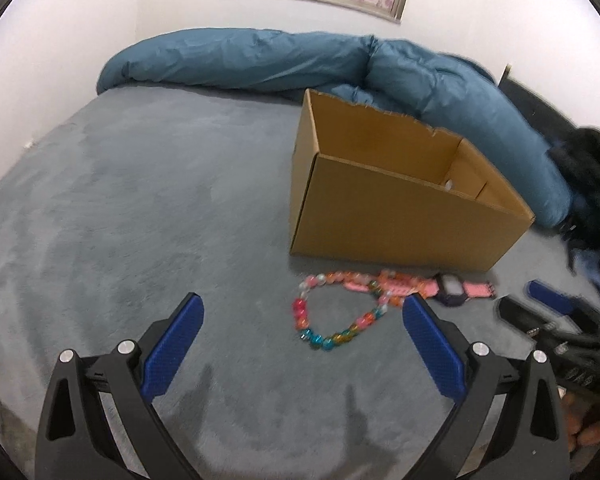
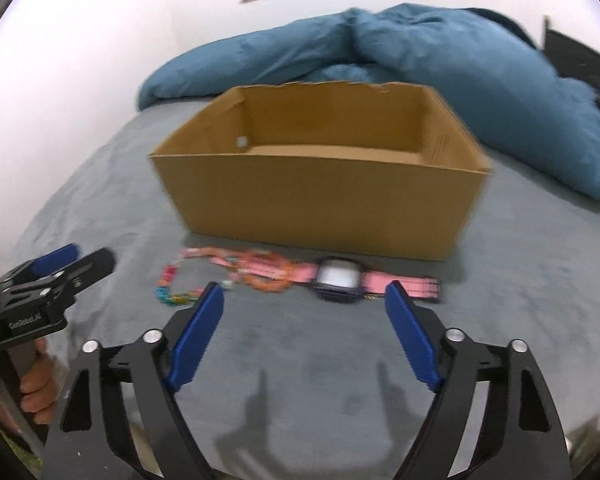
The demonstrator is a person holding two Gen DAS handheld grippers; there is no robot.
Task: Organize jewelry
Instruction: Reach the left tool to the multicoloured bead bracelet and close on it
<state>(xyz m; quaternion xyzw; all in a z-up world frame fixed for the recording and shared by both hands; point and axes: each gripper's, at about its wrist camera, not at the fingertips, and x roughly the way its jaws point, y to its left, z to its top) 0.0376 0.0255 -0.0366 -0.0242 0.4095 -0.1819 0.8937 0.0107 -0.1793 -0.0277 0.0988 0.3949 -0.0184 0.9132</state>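
A string of coloured beads (image 1: 332, 316) lies in a loop on the grey bed cover, in front of an open cardboard box (image 1: 400, 200). Beside the beads lies a pink-strapped watch (image 1: 456, 290) with a dark case. My left gripper (image 1: 304, 308) is open and hangs over the beads, nothing between its blue pads. In the right wrist view the beads (image 2: 176, 292) and the watch (image 2: 338, 278) lie before the box (image 2: 320, 200). My right gripper (image 2: 304, 296) is open just short of the watch, empty. The left gripper (image 2: 60, 268) shows at that view's left edge.
A rumpled blue duvet (image 1: 284, 60) lies along the wall behind the box. Dark clothing (image 1: 592, 184) sits at the right. The grey bed cover (image 1: 140, 200) stretches to the left. A person's fingers (image 2: 36, 384) hold the left gripper's handle.
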